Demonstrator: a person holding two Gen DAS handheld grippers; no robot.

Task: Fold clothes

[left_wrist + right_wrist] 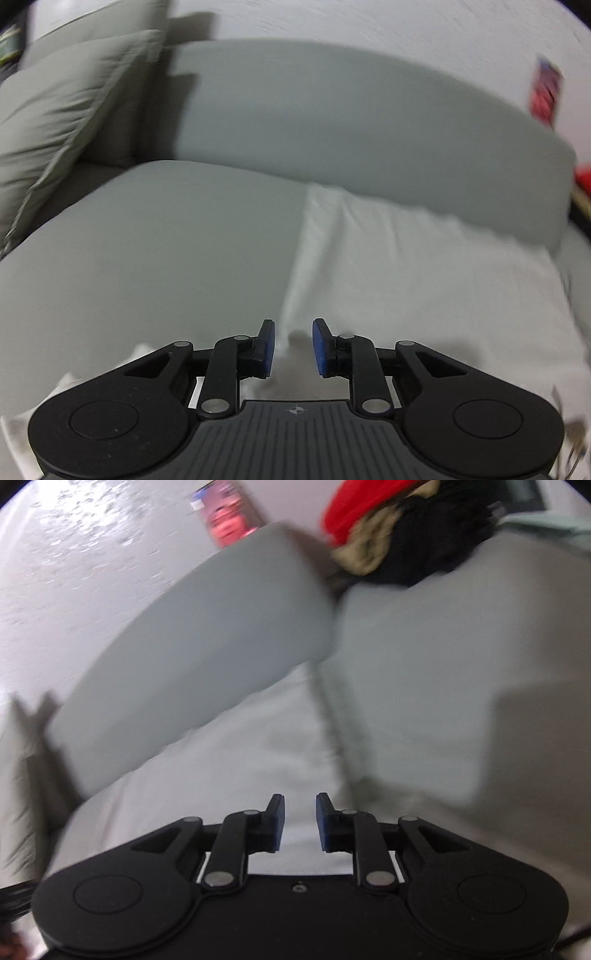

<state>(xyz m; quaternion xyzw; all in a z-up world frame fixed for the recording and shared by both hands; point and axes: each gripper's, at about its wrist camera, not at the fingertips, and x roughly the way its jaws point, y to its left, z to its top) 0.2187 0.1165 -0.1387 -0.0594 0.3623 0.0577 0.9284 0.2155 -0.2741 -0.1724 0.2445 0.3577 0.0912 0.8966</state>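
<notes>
Because both views are smeared with blur, a grab aimed now could miss the thin white cloth garment or pinch the grey fabric sofa seat beneath. The garment lies flat on the seat, ahead of the left gripper and under the right gripper; both pairs of fingers stand spread, holding nothing.
</notes>
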